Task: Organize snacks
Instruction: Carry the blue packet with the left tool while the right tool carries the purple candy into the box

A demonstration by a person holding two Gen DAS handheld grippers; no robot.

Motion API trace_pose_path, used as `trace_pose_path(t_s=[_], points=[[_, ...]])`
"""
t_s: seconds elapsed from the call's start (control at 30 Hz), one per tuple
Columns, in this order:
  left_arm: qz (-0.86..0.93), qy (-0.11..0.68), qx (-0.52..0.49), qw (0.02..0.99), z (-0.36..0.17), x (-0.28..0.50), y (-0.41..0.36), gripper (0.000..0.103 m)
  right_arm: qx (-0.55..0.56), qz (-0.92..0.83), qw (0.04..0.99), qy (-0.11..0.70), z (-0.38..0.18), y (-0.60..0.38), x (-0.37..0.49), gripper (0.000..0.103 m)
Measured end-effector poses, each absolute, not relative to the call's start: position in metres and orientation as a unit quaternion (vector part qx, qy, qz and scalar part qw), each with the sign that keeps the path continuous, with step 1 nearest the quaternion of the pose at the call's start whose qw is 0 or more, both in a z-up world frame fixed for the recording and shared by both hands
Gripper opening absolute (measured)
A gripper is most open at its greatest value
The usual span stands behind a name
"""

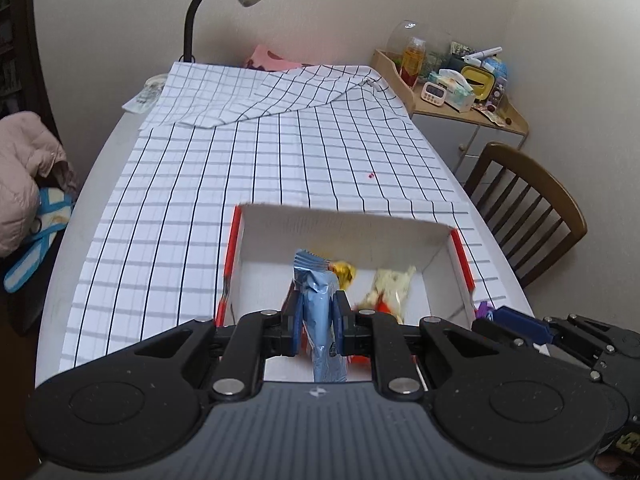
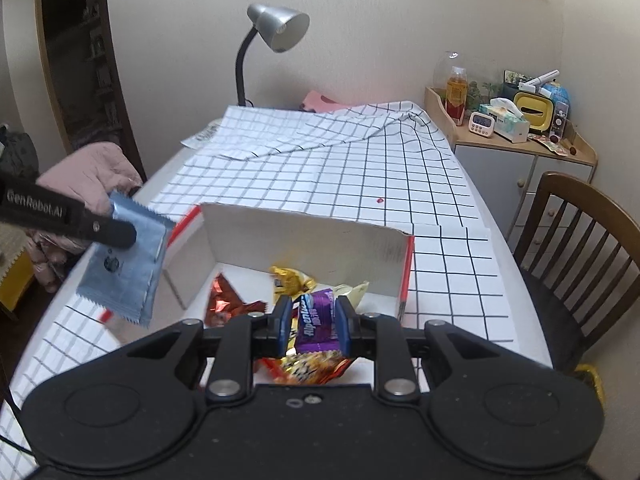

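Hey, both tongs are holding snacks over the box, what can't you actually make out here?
- Blue packet: print too blurred in either view.
- Box near end: hidden under the right tongs holding the purple candy.
- Left tongs: their body covers the box floor below.

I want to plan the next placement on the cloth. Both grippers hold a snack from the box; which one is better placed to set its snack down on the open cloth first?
Probably the left gripper. Its blue packet already hangs outside the box, over the checked cloth. The right gripper holds the purple candy above the snacks inside the box.
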State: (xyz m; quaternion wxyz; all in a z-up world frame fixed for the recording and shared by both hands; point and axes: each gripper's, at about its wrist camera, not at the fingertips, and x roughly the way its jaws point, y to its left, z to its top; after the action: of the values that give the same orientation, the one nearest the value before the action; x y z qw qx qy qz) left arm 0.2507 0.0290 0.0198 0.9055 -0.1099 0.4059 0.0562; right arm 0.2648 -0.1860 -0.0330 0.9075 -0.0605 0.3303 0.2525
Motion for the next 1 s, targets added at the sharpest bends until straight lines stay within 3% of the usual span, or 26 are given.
trace_pose_path(t_s=[0.53,1.0], points=[[0.056,0.443,-0.076,0.892,-0.028,0.343,0.026,0.015,-0.109,0.25,0.882,0.385,-0.081,-0.152,0.328,0.022],[0.061,0.505,-0.073,0.858,-0.067,0.373,0.034,0.015,-0.106,0.272,0.854,0.431,-0.107,-0.138,0.344,0.023]])
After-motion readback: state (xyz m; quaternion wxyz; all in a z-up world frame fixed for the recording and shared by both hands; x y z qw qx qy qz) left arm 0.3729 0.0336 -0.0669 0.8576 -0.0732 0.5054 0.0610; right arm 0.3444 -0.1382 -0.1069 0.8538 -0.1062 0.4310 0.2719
